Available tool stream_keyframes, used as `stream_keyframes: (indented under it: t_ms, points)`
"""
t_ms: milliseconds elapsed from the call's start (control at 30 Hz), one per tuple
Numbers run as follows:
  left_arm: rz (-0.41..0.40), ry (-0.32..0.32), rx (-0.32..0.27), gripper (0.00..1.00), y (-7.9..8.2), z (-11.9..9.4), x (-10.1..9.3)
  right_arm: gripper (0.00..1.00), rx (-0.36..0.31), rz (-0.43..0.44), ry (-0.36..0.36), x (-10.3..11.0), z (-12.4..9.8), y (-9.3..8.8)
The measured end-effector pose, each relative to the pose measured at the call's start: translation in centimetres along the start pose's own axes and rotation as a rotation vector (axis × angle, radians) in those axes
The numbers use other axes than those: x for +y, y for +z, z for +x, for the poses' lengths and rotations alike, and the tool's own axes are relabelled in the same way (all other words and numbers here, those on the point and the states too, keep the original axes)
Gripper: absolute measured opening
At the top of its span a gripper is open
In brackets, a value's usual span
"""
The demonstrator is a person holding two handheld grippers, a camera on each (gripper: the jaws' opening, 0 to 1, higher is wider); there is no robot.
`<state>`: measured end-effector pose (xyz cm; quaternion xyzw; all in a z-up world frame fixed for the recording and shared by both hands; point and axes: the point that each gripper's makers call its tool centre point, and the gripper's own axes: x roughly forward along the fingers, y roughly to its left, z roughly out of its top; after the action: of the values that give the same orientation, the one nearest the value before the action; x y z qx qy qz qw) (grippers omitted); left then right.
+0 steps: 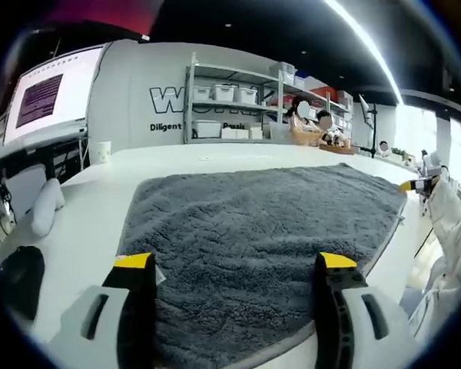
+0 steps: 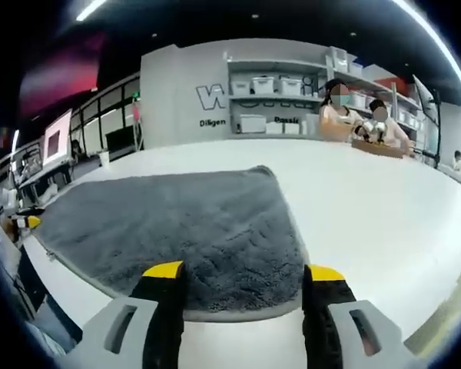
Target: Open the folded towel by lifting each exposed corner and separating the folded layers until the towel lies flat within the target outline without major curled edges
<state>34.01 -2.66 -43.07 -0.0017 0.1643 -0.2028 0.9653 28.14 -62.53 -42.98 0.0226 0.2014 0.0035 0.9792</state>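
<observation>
Grey fluffy towel (image 1: 253, 231) lies spread flat on the white tabletop (image 1: 84, 223), and we see it in the right gripper view too (image 2: 177, 223), reaching to the near edge. Our left gripper (image 1: 238, 265) hangs over its near edge with yellow-tipped jaws wide apart, holding nothing. Our right gripper (image 2: 238, 273) is likewise spread open over the near right corner, empty. Beyond the table stand metal shelves with white storage boxes (image 1: 227, 96), and seated people (image 2: 361, 119) far right.
</observation>
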Motion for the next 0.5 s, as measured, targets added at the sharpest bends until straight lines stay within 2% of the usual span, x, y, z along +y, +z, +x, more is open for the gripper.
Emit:
stream_keyframes:
  t_ms: [67,100,167,200,233,333,433,500]
  points:
    - [-0.047,0.012,-0.009,0.68,0.2,-0.5,0.3,0.54,-0.011,0.006,-0.025,-0.7,-0.4,0.2]
    - [-0.09,0.046,-0.031,0.61,0.4,-1.0,0.9,0.53,-0.014,0.009,-0.036,-1.0,-0.5,0.3]
    - [-0.078,0.093,-0.045,0.46,0.6,-1.9,1.8,0.51,-0.014,0.008,-0.055,-1.6,-0.8,0.3]
    - [-0.075,0.119,-0.055,0.44,0.8,-2.3,2.2,0.5,-0.014,0.005,-0.062,-1.7,-0.9,0.3]
    - [-0.072,0.15,-0.072,0.44,1.1,-2.8,2.6,0.49,-0.012,0.001,-0.069,-1.9,-1.0,0.2]
    - [-0.073,0.178,-0.07,0.5,1.1,-3.8,2.9,0.49,-0.007,0.002,-0.071,-2.0,-1.0,0.0]
    - [-0.027,0.276,-0.043,0.44,1.0,-5.2,3.8,0.49,0.001,-0.003,-0.073,-2.1,-1.0,-0.2]
    - [-0.029,0.328,-0.037,0.41,0.9,-6.2,4.1,0.48,0.009,-0.017,-0.078,-2.3,-0.8,-0.3]
